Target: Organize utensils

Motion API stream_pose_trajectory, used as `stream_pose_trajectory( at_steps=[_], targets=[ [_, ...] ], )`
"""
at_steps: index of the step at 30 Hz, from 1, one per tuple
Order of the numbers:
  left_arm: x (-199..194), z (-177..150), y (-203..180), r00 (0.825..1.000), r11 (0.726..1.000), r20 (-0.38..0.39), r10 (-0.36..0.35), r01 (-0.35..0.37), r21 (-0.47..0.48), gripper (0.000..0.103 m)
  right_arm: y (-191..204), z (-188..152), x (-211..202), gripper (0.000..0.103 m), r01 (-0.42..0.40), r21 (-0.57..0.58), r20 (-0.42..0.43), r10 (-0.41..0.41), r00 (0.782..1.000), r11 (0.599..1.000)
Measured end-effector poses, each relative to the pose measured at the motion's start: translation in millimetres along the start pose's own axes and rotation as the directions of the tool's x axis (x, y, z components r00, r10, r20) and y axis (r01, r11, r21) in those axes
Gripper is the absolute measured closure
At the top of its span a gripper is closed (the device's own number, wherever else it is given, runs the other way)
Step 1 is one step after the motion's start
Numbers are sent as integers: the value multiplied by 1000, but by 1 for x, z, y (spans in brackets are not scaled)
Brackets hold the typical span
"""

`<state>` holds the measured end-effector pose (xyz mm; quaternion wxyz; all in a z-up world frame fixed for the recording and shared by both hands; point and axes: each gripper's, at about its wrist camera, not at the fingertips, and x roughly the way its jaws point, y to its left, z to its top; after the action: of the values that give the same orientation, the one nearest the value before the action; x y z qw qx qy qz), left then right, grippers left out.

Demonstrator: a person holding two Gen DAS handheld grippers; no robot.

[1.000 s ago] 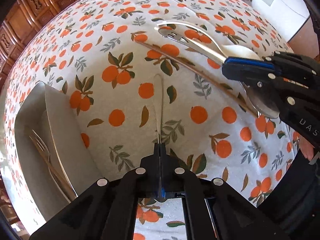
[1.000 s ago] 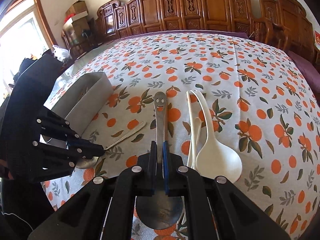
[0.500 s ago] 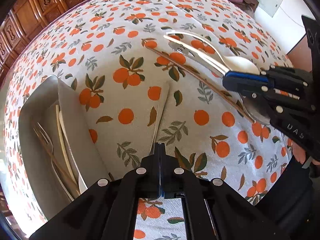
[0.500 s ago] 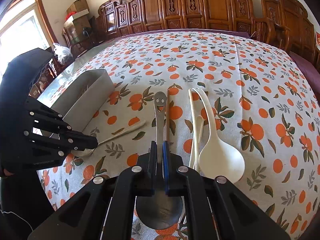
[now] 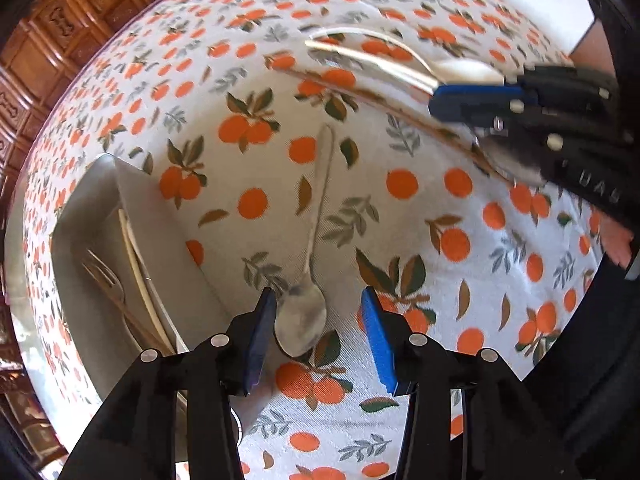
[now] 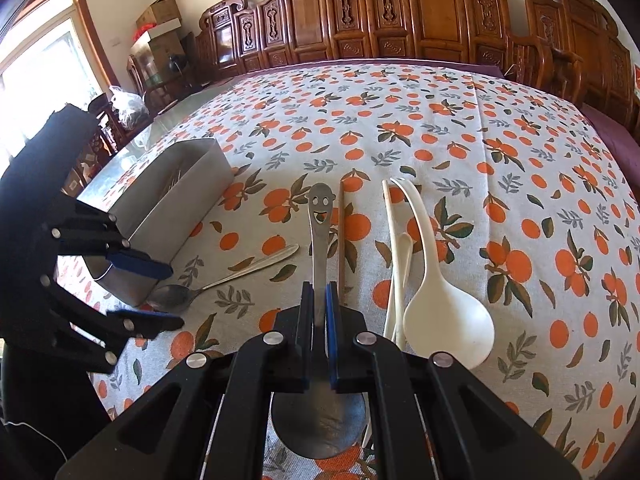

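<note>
The left gripper (image 5: pixel 318 330) has sprung apart, its small steel teaspoon (image 5: pixel 306 304) now lying on the orange-print tablecloth (image 5: pixel 400 216) beside the grey metal utensil tray (image 5: pixel 86 276). The right gripper (image 6: pixel 319 322) stays clamped on the smiley-handled steel spoon (image 6: pixel 319 236); beyond it lie a white plastic ladle (image 6: pixel 444 312) and chopsticks (image 6: pixel 341 236).

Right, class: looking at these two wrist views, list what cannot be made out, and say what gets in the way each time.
- Metal tray, right view: contents hidden behind its near wall.
- Smiley-handled spoon, right view: neck covered by the right tongs, shut on it.
- Same spoon's bowl, left view: blurred and partly behind the right tongs.
- Tray utensils, left view: lower ends hidden by the left tongs.
</note>
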<state>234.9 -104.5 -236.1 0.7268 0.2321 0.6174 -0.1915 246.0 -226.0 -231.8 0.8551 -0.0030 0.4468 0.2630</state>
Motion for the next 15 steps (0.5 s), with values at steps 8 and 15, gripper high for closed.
stream_pose_trajectory(
  at_steps=[8,15],
  targets=[
    [13,1,2,998,1000,-54,-19,18,-10,64,2,1,-2,95,-8,-2,4,8,1000,1000],
    [14,-2,12,997,999,-59,-43,41,-31,101,6,2,-3,95,-16,-10,3,16,1000,1000]
  ],
)
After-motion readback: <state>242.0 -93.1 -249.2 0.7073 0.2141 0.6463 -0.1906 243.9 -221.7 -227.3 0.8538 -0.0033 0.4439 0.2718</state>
